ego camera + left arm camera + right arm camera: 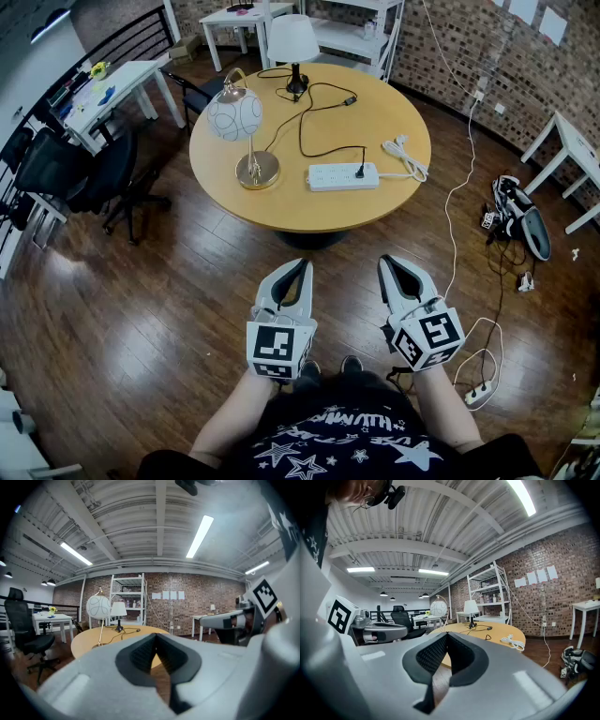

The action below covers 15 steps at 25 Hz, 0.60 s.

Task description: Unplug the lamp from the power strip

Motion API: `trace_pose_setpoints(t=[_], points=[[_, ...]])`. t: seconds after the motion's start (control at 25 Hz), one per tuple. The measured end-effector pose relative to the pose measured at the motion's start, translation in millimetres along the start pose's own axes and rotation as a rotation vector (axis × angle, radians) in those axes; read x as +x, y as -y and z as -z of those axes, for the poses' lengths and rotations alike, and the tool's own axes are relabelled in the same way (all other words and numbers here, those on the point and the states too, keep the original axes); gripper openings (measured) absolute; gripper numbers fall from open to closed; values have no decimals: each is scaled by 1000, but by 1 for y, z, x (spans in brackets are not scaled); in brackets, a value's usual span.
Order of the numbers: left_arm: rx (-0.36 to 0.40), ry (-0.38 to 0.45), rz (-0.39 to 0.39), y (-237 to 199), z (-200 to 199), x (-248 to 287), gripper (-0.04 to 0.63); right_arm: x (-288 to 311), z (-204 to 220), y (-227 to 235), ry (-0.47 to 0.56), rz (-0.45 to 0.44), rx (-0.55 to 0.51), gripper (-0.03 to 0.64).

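Right, left tool point(300, 269) and right tool point(388, 265) are both pinched closed on nothing at lower centre, well short of the surface point(272, 202). The black plug point(360, 172) sits in the white power strip point(337, 177), mid-frame by the near edge.

Risks: yanking the cord likely drags the loose strip or tips the shaded lamp point(292, 42). The globe lamp point(233, 116) cord runs close by and is easy to confuse.

Round wood top, dark plank floor point(141, 319), brick wall point(469, 47), white desks point(122, 80).

The right hand-held gripper point(446, 637) fills the lower frame, jaws together, nothing between them. At centre beyond it, the round bench point(497, 632) carries a white-shaded lamp point(470, 607) and a coiled white cable point(513, 642).
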State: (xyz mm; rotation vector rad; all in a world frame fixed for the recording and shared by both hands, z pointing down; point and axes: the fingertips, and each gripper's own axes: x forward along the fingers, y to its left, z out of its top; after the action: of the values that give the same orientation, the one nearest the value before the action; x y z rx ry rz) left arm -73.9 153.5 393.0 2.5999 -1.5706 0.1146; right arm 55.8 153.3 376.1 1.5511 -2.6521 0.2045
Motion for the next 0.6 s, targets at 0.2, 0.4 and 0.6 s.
trace_pose_setpoints(t=[0.2, 0.4, 0.6], points=[[38, 27, -3, -22, -6, -6, 3, 5, -8, -6, 36, 42, 3, 8], [26, 29, 11, -29, -5, -7, 3, 4, -10, -7, 45, 69, 0, 8], [33, 25, -1, -33, -2, -4, 3, 11, -8, 10, 55, 89, 16, 8]])
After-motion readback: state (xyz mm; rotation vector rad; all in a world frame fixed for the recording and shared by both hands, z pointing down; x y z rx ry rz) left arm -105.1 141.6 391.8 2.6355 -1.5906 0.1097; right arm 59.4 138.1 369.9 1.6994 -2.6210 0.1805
